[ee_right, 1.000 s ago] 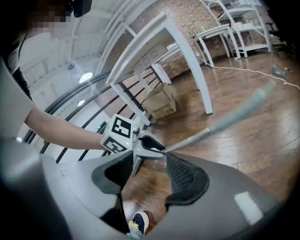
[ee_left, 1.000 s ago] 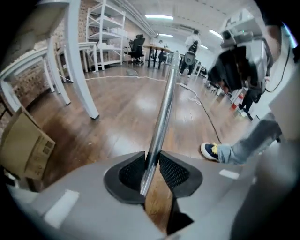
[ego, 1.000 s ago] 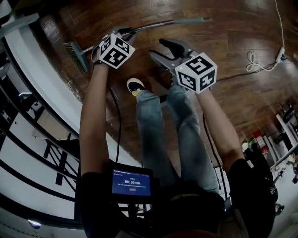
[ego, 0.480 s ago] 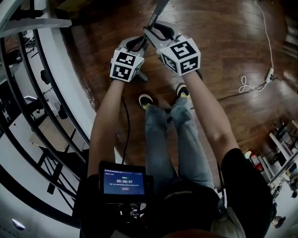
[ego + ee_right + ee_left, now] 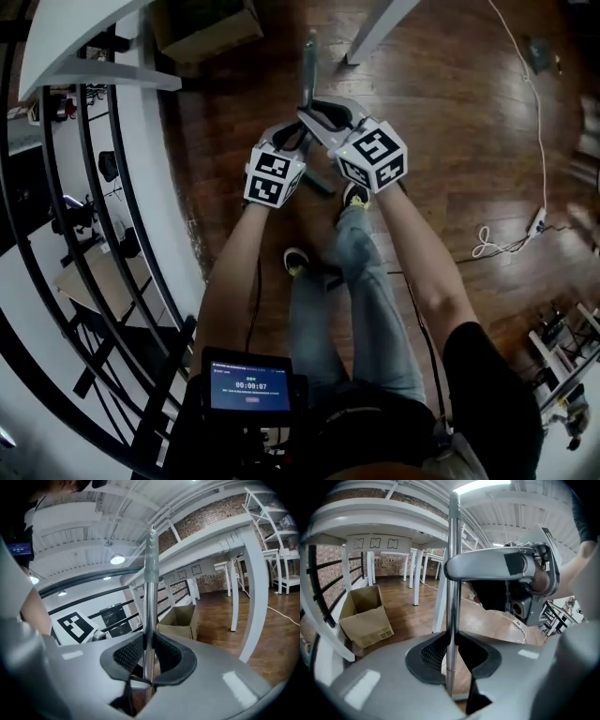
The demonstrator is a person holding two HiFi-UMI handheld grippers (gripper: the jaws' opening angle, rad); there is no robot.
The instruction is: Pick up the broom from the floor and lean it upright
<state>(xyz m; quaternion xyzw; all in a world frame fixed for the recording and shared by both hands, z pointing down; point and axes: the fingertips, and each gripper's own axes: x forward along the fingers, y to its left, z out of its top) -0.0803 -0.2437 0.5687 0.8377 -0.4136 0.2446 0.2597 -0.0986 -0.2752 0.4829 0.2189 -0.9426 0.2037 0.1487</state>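
The broom's metal handle [image 5: 308,64] stands close to upright in front of me, and both grippers hold it. My left gripper [image 5: 292,138] is shut on the handle [image 5: 451,573], its dark pads pressing both sides. Just above it, my right gripper [image 5: 315,111] has the same handle [image 5: 150,588] between its pads, and its jaws are closing on it. The right gripper's grey jaw [image 5: 501,566] crosses the handle in the left gripper view. The broom's head is hidden below the grippers.
An open cardboard box [image 5: 202,28] sits on the wood floor ahead left, by a black railing [image 5: 122,187]. A white table leg [image 5: 375,28] stands ahead right. A white cable [image 5: 525,103] trails along the right. My shoes [image 5: 352,195] are just under the grippers.
The broom lay on the floor with only the left gripper on it and the right open. Both grippers have risen, the handle has swung upright, and the right has closed on it.
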